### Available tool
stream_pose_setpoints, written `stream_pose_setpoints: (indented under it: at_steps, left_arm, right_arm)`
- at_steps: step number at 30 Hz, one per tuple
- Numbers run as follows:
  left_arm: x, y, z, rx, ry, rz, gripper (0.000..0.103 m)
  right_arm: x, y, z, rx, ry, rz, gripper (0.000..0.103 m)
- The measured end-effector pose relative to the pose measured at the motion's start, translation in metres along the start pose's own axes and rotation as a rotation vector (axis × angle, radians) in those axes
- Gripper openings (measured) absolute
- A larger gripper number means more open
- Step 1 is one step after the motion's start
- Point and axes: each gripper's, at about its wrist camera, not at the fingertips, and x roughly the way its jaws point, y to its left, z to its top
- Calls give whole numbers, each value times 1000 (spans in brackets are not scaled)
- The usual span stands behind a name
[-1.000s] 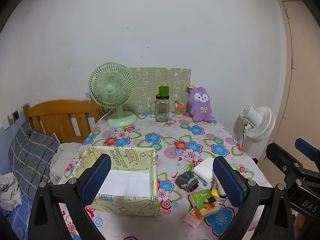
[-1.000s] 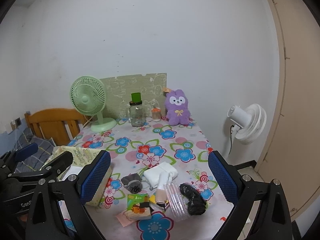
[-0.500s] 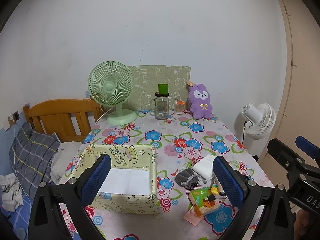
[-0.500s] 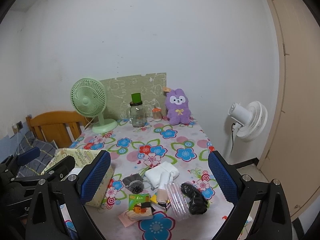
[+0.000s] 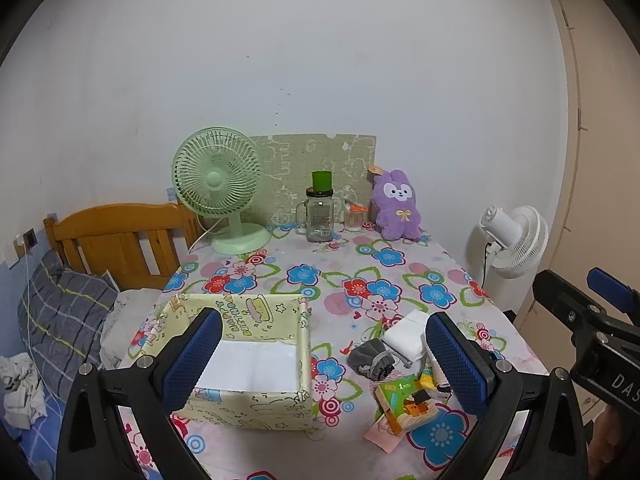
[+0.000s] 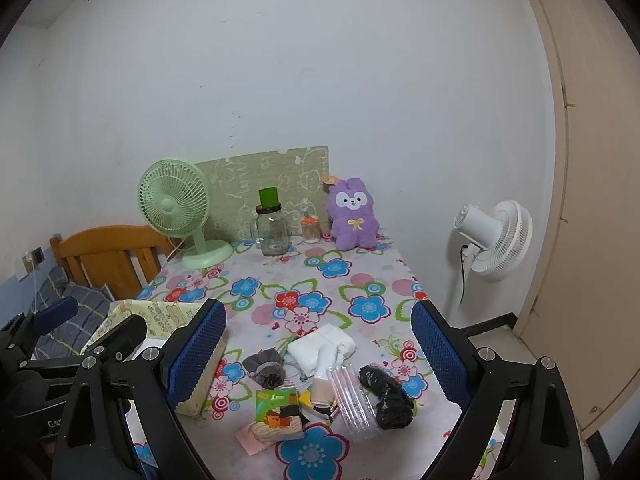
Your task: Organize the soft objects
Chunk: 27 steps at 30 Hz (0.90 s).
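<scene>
A yellow fabric box (image 5: 256, 404) with a white bottom stands open on the flowered table, near left. Right of it lie a grey pouch (image 5: 372, 362), a white folded cloth (image 5: 406, 336) and a green booklet (image 5: 406, 400). My left gripper (image 5: 324, 356) hovers open above the box's right edge, holding nothing. My right gripper (image 6: 320, 354) hangs open over the pile: grey pouch (image 6: 264, 368), white cloth (image 6: 322, 346), a black bundle (image 6: 386, 396), clear tubes (image 6: 354, 400). A purple plush (image 6: 353, 220) sits at the table's far end. The left gripper partly hides the box (image 6: 160, 314).
A green desk fan (image 5: 218, 188), a glass jar (image 5: 319, 216) and a small jar (image 5: 353, 220) stand at the back, before a green mat. A wooden bed frame (image 5: 116, 240) is on the left. A white floor fan (image 6: 494, 240) and a door are on the right.
Both views have only drifted slightly. Nothing on the table has moved, and both grippers stay open and empty.
</scene>
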Motion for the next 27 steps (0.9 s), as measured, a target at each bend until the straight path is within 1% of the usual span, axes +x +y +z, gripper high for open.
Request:
stream_pose_setpoints:
  at_steps: [6, 14, 25, 27]
  left_arm:
    - [0, -6, 0, 25, -5, -16, 103]
    - [8, -8, -3, 14, 13, -26, 102]
    - [25, -23, -13, 25, 15, -42, 101]
    - [31, -27, -16, 26, 25, -53, 100]
  right_arm:
    - [0, 0, 1, -1, 3, 6, 96]
    - [2, 1, 0, -1, 7, 5, 96]
    - [19, -5, -8, 2, 35, 12, 96]
    - [23, -7, -10, -3, 37, 10, 96]
